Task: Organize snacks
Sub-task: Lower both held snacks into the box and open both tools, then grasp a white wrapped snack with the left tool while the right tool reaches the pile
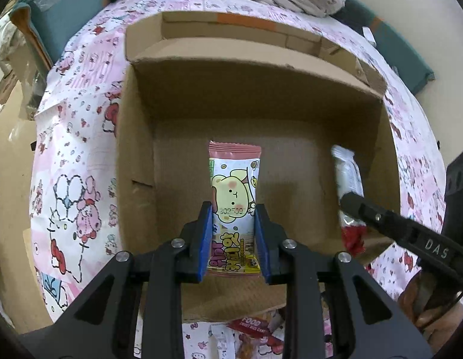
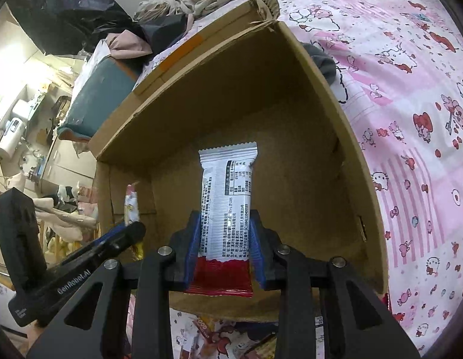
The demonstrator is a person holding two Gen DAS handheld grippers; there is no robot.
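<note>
Your left gripper (image 1: 234, 209) pinches a pink snack packet (image 1: 235, 179): stamped digits, seemingly "202509", mid-wrapper, with large Korean lettering below, inverted and unreadable. At four o'clock, "DAS" shows on the right gripper (image 1: 355, 202). At six, a red wrapper (image 1: 255, 327) reads "FOOD". In the right wrist view, "DenRobot.AI" marks the left gripper's finger (image 2: 81, 278) at eight o'clock; the white packet (image 2: 228, 197) carries print too small to read.

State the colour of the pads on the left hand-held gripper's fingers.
Blue pads, set on black fingers; the left wrist view shows them best.
</note>
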